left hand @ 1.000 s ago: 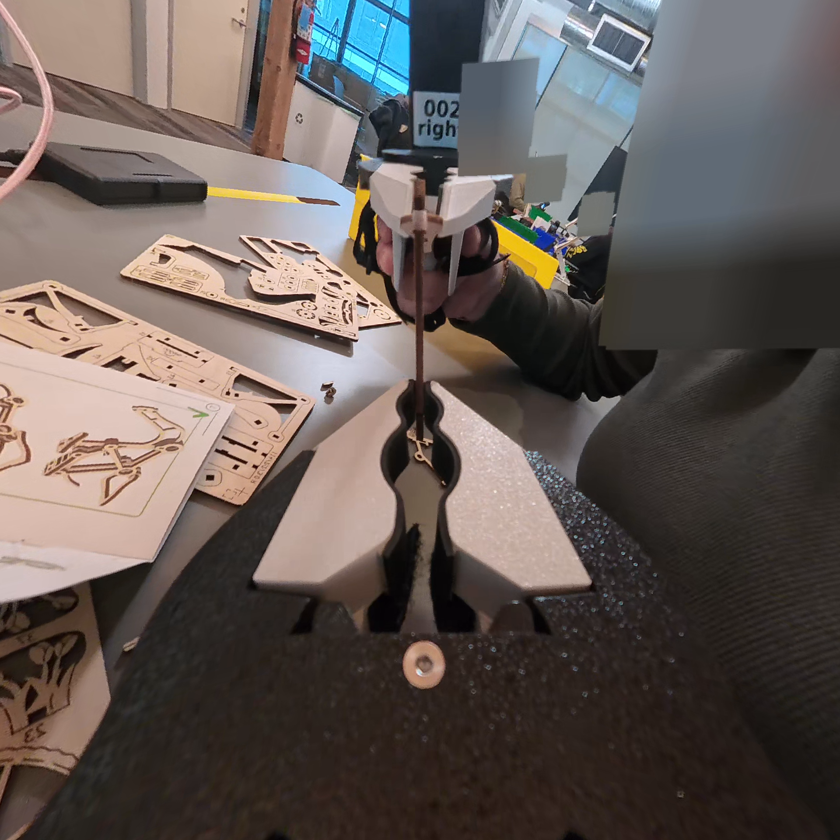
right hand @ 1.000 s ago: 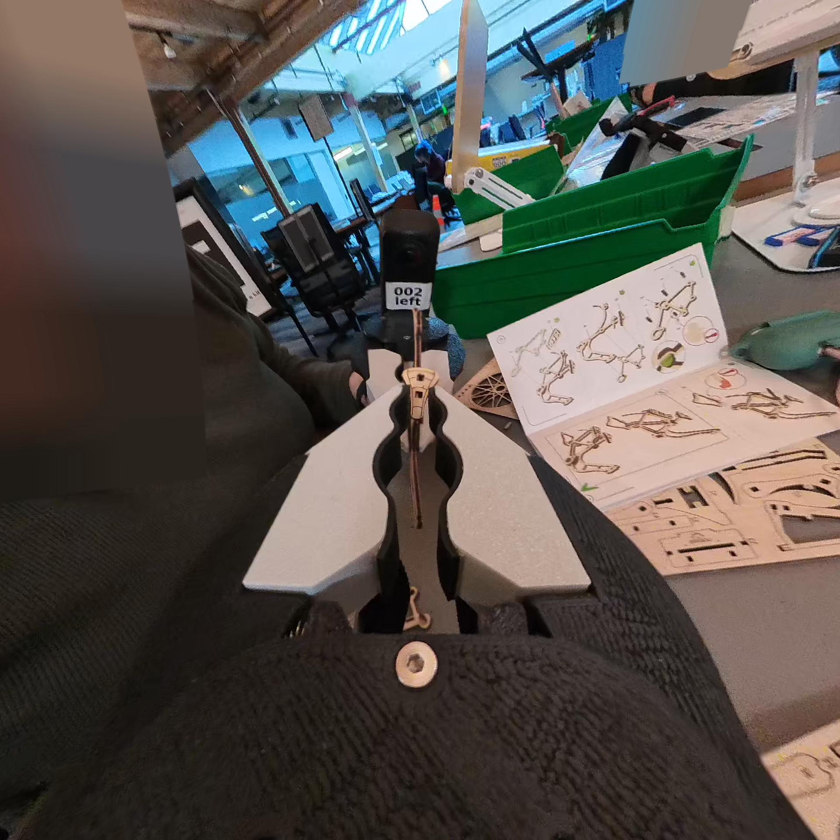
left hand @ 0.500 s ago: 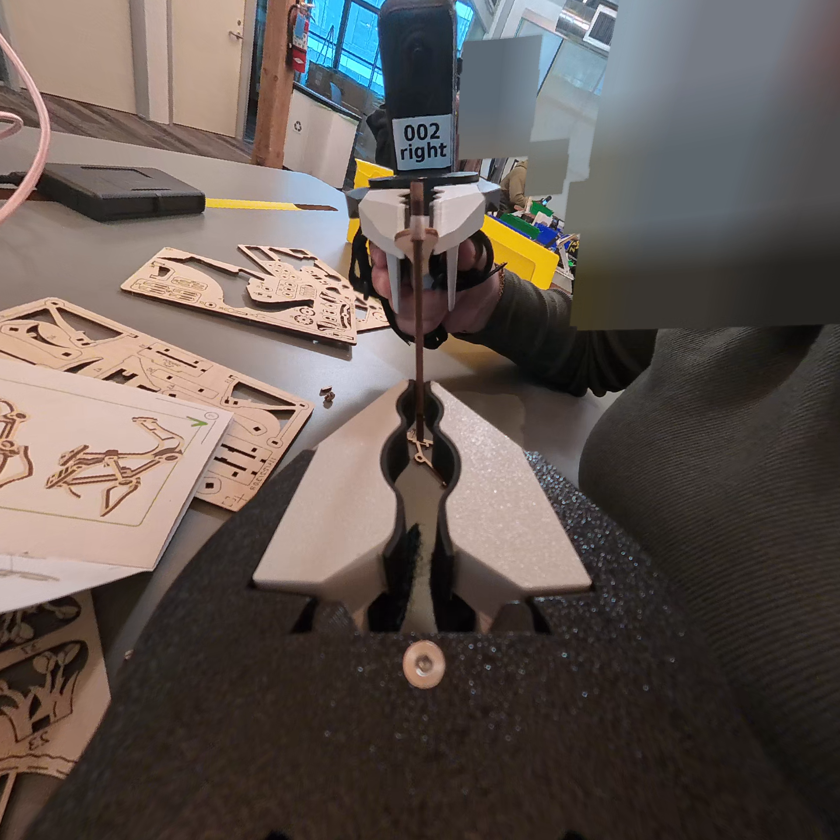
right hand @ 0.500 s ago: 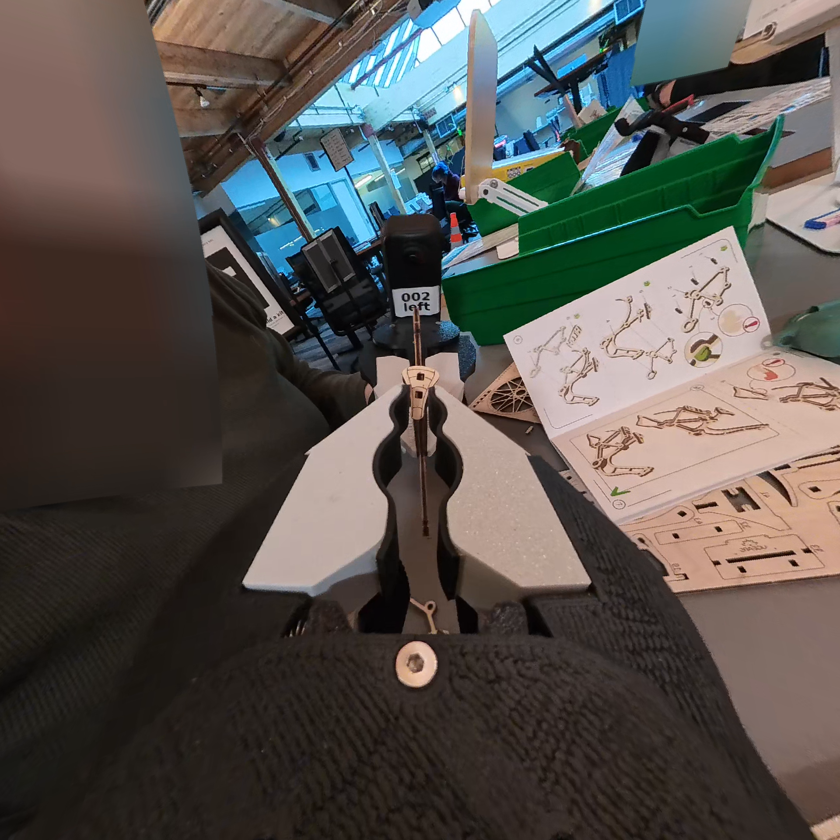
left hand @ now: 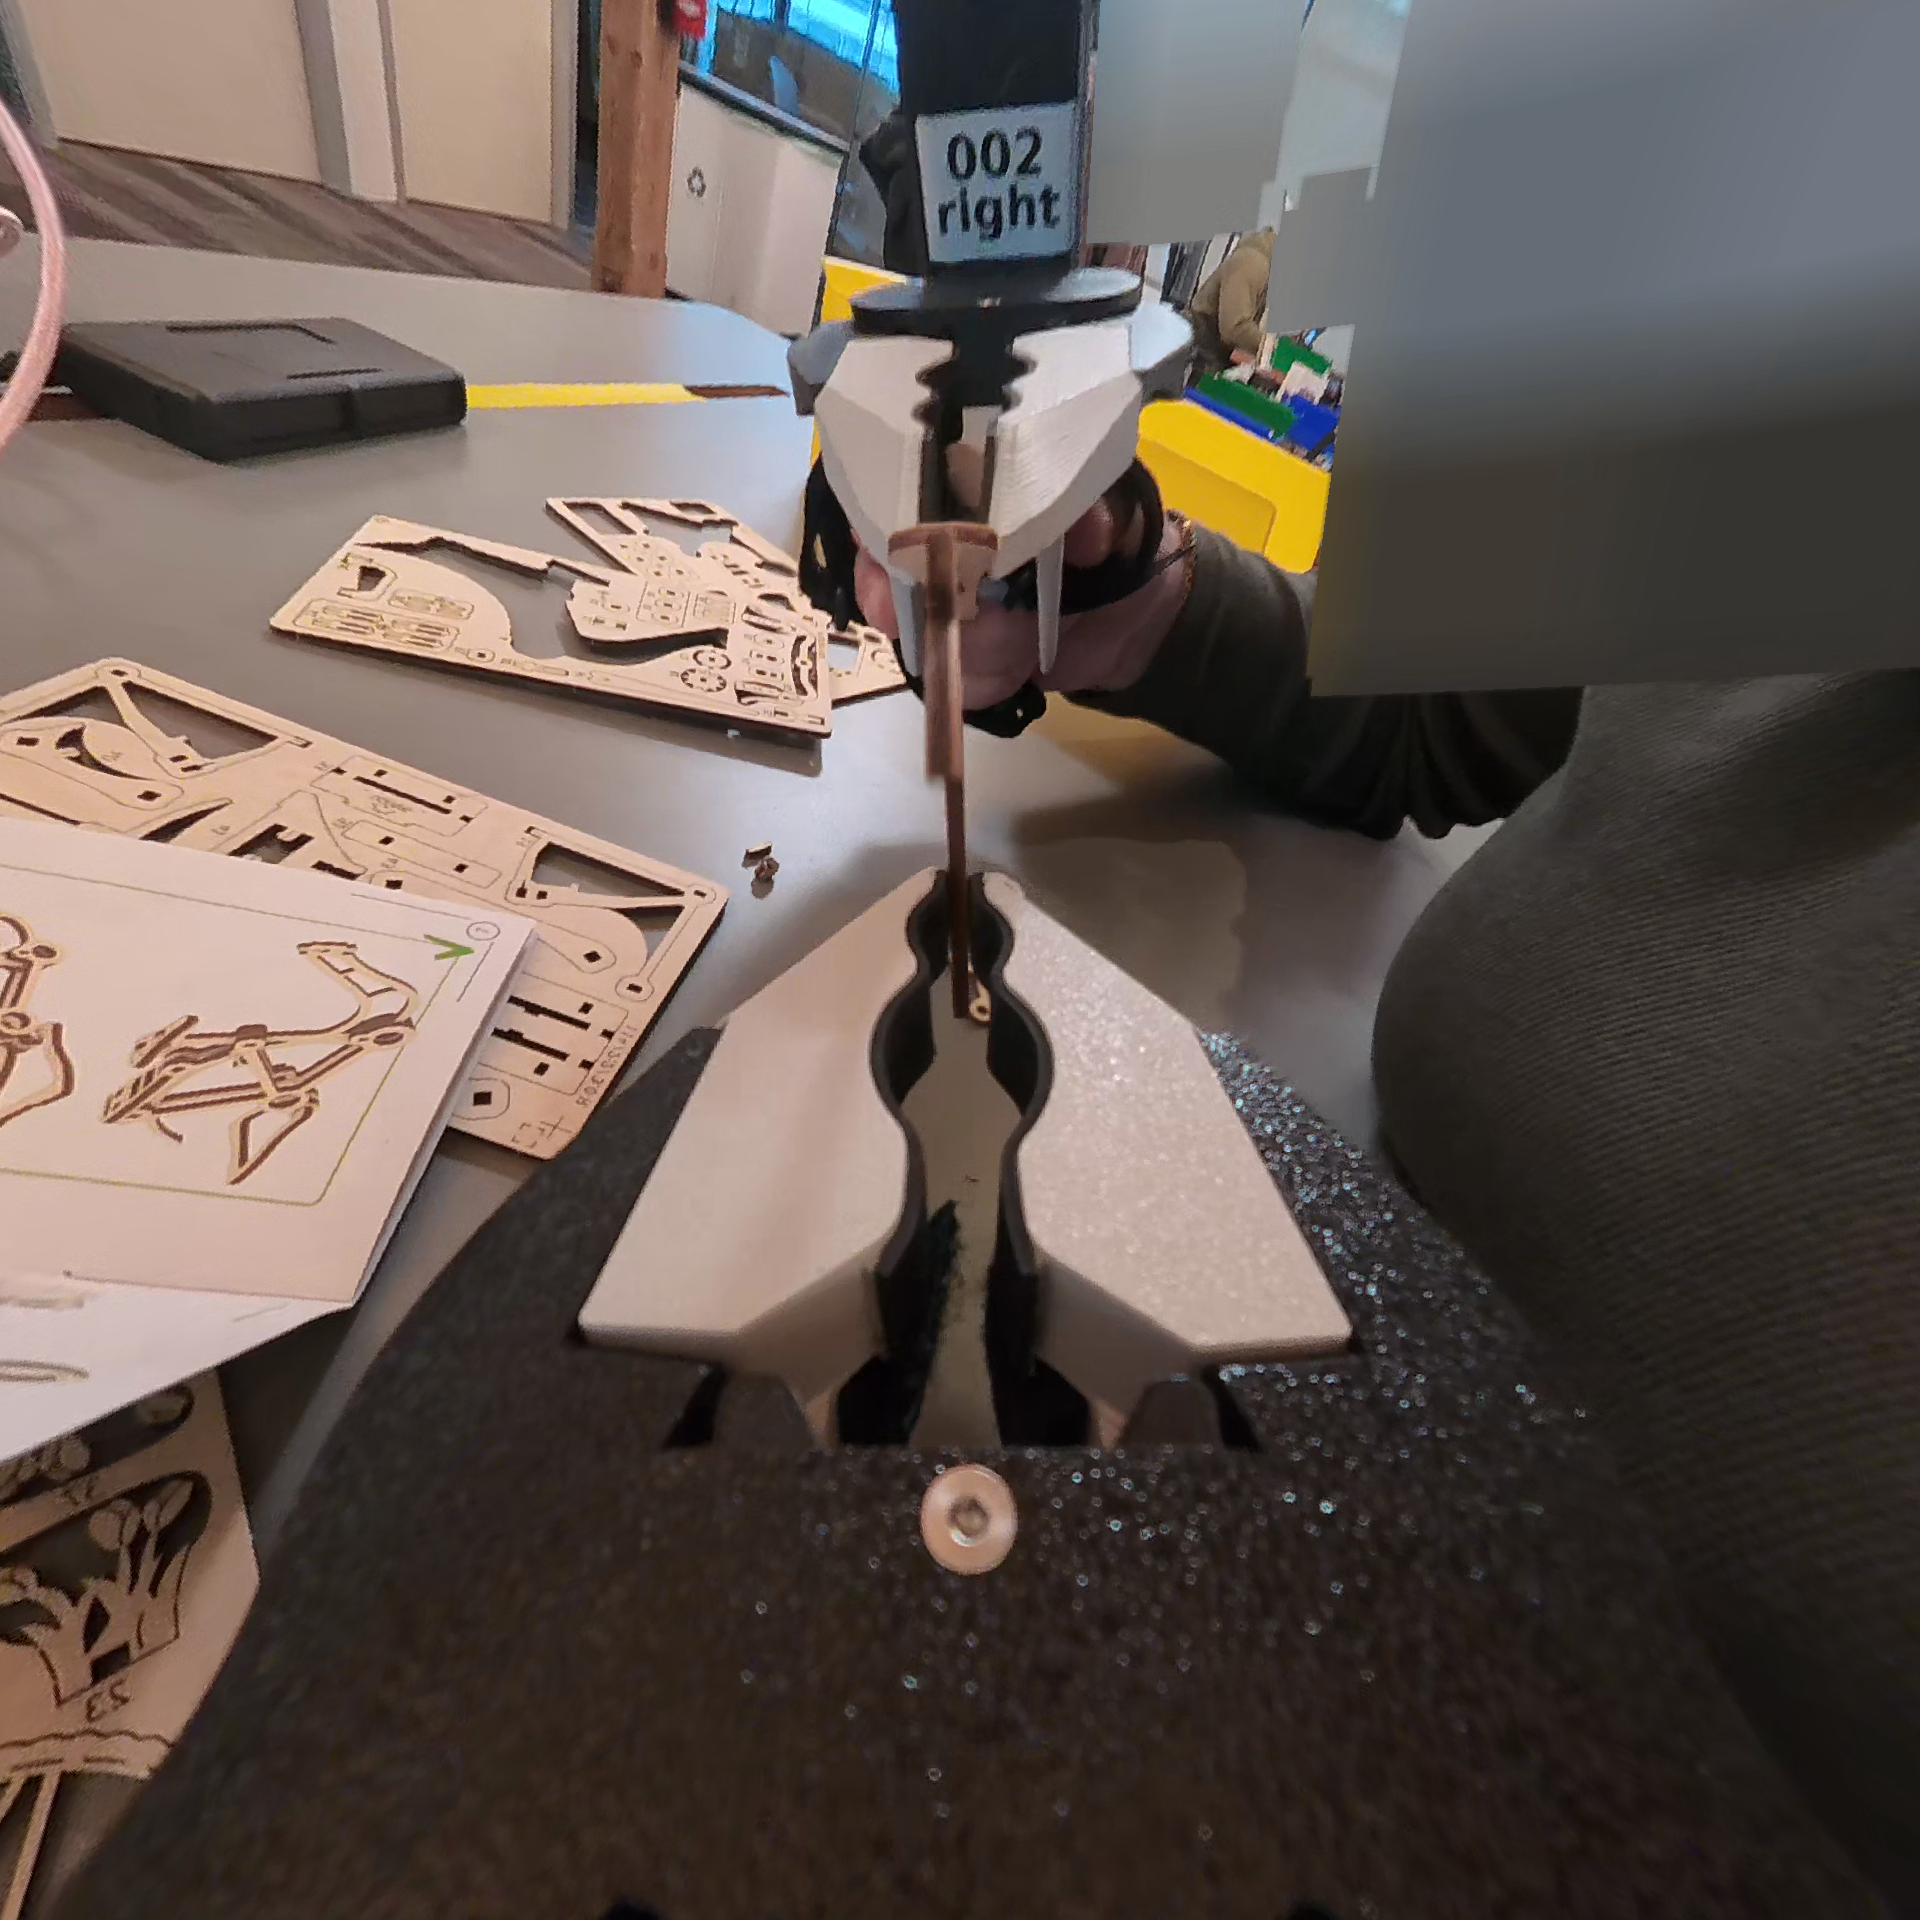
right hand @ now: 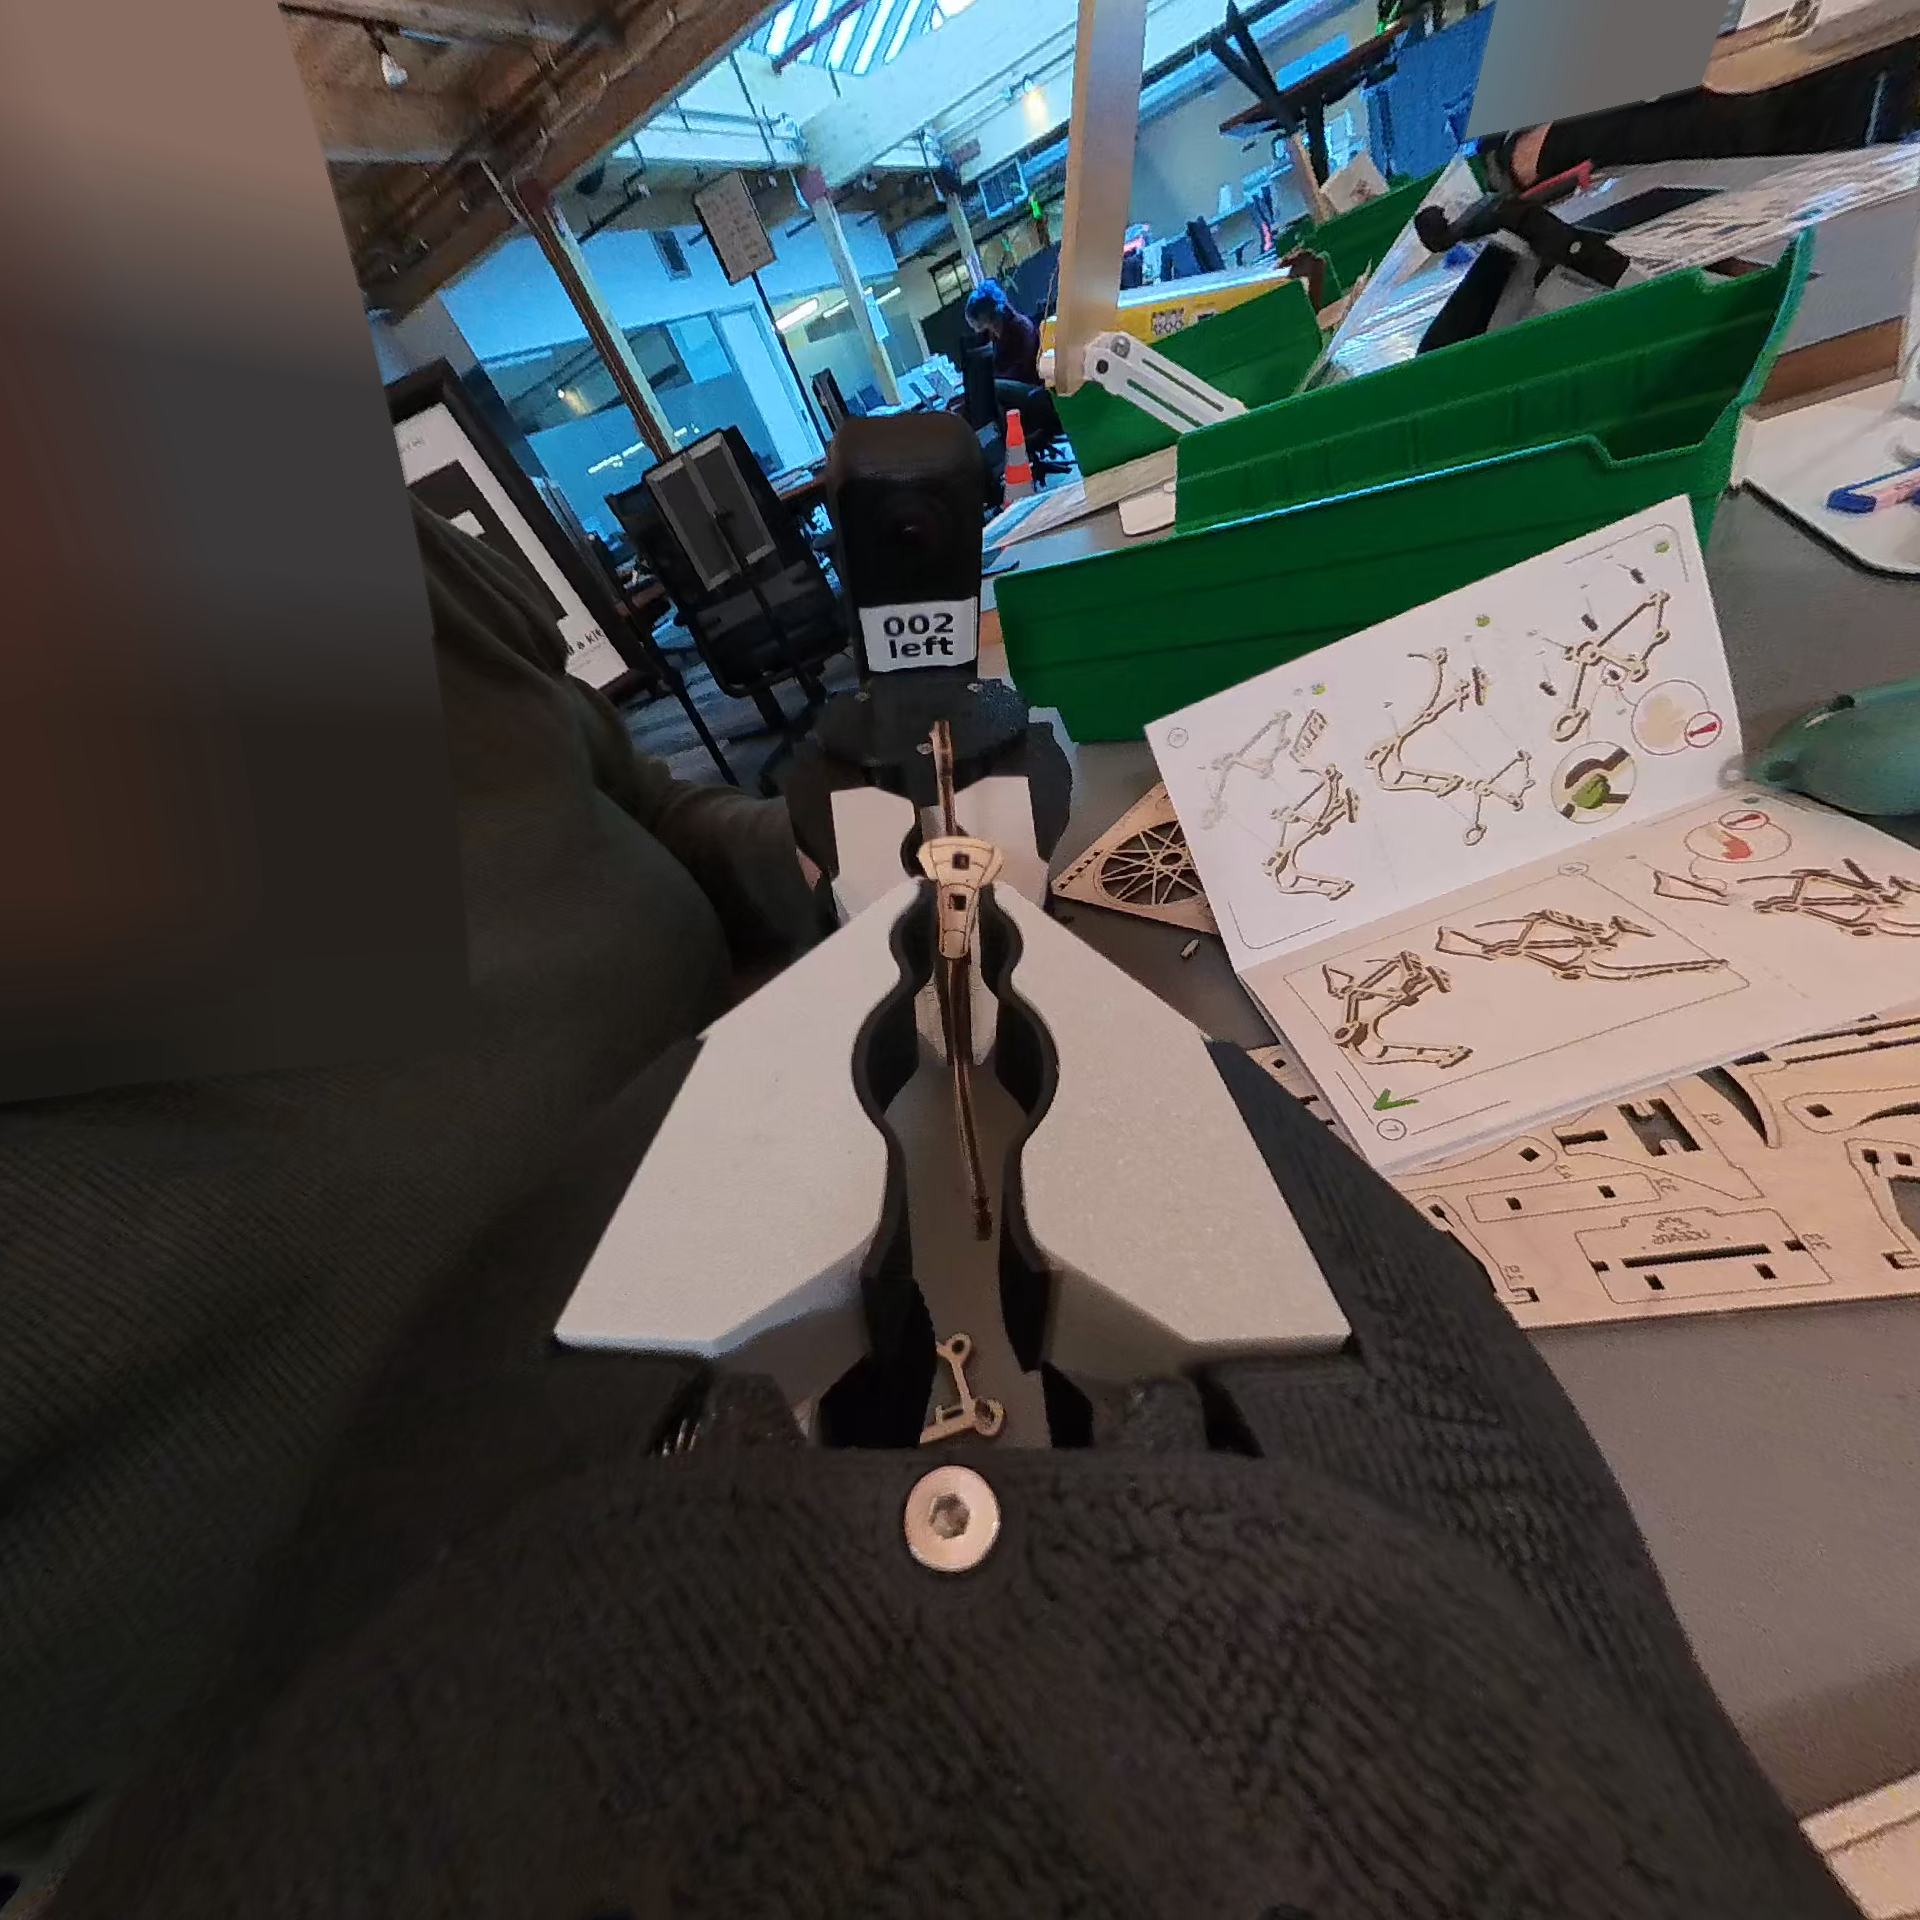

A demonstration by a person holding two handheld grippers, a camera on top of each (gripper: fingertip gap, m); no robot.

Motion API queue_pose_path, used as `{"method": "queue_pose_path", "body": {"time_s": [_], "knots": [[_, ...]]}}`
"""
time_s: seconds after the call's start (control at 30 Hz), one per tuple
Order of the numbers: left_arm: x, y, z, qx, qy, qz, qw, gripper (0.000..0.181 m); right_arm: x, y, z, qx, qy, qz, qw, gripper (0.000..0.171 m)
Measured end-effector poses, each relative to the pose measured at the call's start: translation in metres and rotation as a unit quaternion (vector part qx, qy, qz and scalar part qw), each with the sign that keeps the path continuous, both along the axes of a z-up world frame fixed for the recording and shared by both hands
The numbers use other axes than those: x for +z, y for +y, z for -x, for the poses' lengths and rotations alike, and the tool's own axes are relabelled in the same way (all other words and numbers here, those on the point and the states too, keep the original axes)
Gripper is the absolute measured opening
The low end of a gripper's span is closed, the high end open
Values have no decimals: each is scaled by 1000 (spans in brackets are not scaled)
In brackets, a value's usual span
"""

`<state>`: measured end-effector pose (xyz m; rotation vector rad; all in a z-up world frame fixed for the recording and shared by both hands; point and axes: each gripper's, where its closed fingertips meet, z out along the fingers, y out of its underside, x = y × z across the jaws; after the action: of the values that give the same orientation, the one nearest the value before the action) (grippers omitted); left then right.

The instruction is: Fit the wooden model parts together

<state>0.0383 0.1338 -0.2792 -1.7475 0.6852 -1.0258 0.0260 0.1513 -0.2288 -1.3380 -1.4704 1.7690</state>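
With both grippers' fingers pinching the thin wooden strip (left hand: pixel 948 727), the right gripper (left hand: pixel 961 582) at upper centre has drawn nearer the left gripper (left hand: pixel 961 914), indicating the small cross piece (right hand: pixel 958 883) is being pressed on.

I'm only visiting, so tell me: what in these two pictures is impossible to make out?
- Where the thin wooden strip meets the small cross piece: left wrist view, seen edge-on and slightly blurred.
- The strip's near end: right wrist view, it runs back between the right gripper fingers.
- The person's head: both views, covered by grey patches.
- The instruction sheet: left wrist view, cut off by the left edge.
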Motion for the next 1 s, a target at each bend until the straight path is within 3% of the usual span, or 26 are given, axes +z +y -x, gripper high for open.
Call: {"method": "queue_pose_path", "body": {"time_s": [0.5,0.77,1.0], "knots": [[7,4,-5,20,-18,-9,1000,0,-8,-10,4,14,-10,1,1000,6],[-4,-1,-4,25,137,-89,986,0,-15,-22,-5,31,-29,-115,992,6],[-10,-4,-4,18,174,-114,978,0,-19,-27,-9,39,-39,-213,976,5]]}}
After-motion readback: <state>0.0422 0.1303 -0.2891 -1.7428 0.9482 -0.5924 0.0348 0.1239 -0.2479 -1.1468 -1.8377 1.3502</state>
